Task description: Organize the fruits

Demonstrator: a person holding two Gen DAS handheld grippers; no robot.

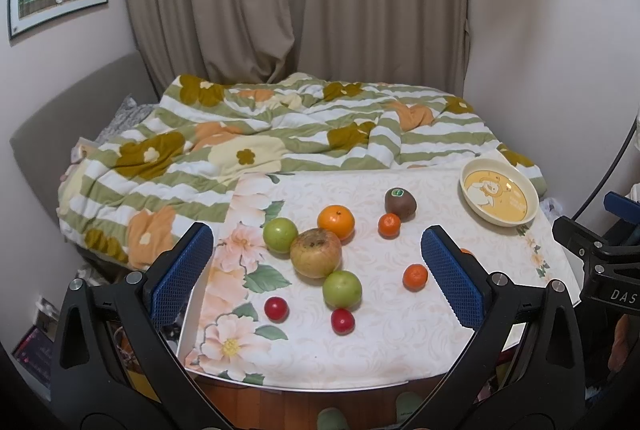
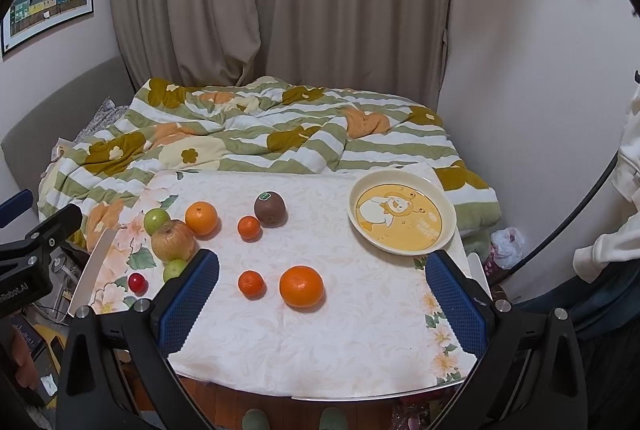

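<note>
Both the left gripper (image 1: 318,272) and right gripper (image 2: 322,294) hover with jaws spread wide, holding nothing; fruits, such as the kiwi (image 2: 270,209), lie scattered on the floral tablecloth (image 2: 320,330) beside the bowl (image 2: 446,204)

"DAS" on the right gripper's black body (image 1: 618,296); "Robot.AI", partly cut off, on the left gripper's body (image 2: 16,296)

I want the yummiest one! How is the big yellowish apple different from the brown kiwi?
The apple is bigger and yellowish with a brown patch on top; the kiwi is smaller, dark brown, with a green sticker. The apple touches other fruits; the kiwi sits nearer the plate. Both rest on the table, outside the plate.
</note>
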